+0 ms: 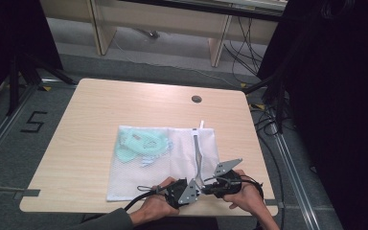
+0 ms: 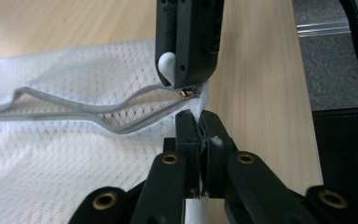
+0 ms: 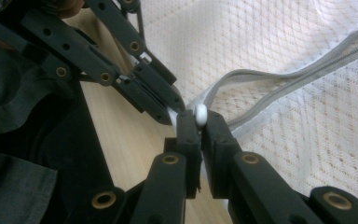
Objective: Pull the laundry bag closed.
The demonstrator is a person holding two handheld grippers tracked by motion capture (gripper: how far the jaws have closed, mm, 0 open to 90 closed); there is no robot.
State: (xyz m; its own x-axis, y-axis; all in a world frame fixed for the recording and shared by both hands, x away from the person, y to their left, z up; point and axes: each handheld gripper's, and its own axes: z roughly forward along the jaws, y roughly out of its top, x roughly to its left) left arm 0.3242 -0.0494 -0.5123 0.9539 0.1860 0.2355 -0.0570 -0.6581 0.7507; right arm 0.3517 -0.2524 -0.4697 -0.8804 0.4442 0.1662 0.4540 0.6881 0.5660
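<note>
Right claw [image 3: 199, 122] is clenched on the white zipper pull [image 3: 201, 115]; left claw [image 2: 200, 125] is clenched on the mesh bag [image 1: 139, 177] corner at six o'clock. Mesh could be snagged if pulled askew.

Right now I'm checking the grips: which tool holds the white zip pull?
The right tool: its jaws clamp the white pull. The left tool pinches the mesh bag beside the zip's end.

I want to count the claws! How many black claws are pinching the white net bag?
2. The left claw pinches the white net bag at its near edge; the right claw grips the white zipper pull beside it.
</note>
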